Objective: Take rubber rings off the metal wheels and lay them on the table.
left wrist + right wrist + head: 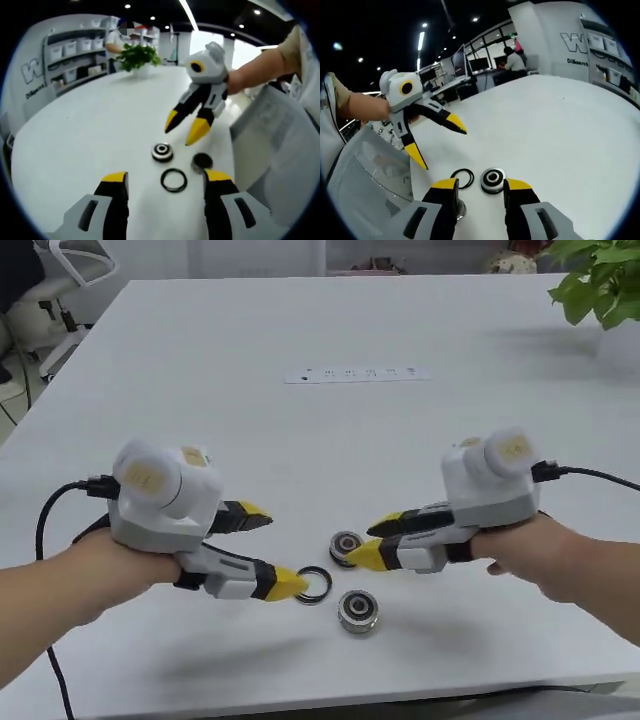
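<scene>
A loose black rubber ring lies flat on the white table. Beside it are two metal wheels: one just behind the ring, the other nearer the front edge. My left gripper is open, its lower fingertip right at the ring, holding nothing. My right gripper is open too, its tips close over the rear wheel. In the left gripper view the ring lies between my jaws, with a wheel beyond. In the right gripper view a wheel sits between the jaws and the ring beside it.
A white power strip lies mid-table farther back. A green plant stands at the far right corner and an office chair at the far left. Black cables trail from both grippers. People sit at desks in the background.
</scene>
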